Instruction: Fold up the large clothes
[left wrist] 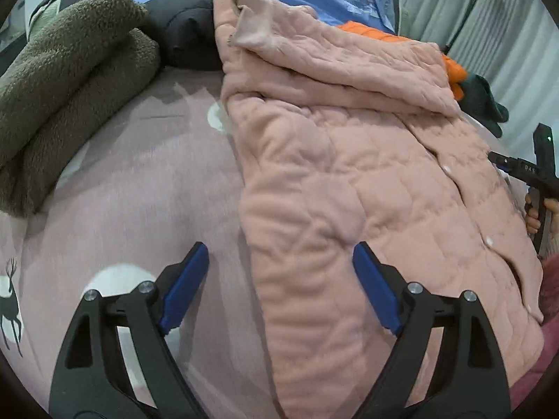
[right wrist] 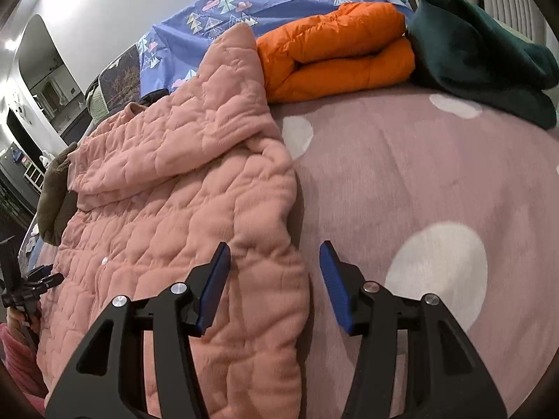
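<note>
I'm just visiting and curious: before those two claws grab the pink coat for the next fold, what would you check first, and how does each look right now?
1. Left gripper open, nothing held: ok.
2. Right gripper open, nothing held: ok.
3. Each gripper lined up with a long side edge of the pink quilted coat: ok.
4. Sleeve already folded across the coat's top: ok.
5. Bare pink bedspread beside the coat: ok.
6. Orange folded jacket clear of the coat: not ok, the coat's top appears to overlap it.
</note>
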`<state>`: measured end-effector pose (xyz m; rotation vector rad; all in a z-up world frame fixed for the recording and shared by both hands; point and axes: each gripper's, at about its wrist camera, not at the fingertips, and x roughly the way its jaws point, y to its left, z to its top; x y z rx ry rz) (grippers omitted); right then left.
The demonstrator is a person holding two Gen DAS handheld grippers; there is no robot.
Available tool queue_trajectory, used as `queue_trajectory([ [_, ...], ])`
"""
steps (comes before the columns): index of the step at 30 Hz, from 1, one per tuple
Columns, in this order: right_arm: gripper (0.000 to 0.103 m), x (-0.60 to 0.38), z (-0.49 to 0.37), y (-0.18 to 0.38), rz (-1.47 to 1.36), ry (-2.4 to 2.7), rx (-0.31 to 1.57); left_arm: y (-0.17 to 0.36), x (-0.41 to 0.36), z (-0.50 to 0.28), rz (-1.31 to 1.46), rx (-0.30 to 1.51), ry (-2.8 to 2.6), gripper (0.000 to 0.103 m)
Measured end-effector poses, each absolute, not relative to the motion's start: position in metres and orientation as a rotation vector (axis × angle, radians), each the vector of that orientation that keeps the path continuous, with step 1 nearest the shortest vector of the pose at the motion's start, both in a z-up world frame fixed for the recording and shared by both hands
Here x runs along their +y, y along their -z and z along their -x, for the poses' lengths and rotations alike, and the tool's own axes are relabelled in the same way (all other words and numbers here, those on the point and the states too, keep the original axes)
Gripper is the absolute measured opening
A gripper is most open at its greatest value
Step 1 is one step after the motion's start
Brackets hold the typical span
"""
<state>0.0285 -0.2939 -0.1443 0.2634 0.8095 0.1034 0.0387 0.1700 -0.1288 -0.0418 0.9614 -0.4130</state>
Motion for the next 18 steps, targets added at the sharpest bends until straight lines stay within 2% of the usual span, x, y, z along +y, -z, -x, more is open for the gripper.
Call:
queue_trajectory([
  [8, 0.053, -0.308, 0.009, 0.152, -0.323, -0.114, 0.814, 0.130, 0.158, -0.015, 0.025, 0.978, 0.488, 0.084],
  [16, 0.054, -0.312, 0.049, 0.157, -0.330, -0.153, 0.824, 0.129, 0.170, 0.014, 0.080, 0.977, 0.519, 0.061],
  [18, 0.054, -0.310, 0.058, 0.159, -0.336, -0.177, 0.823, 0.130, 0.174, 0.019, 0.107, 0.976, 0.523, 0.049],
])
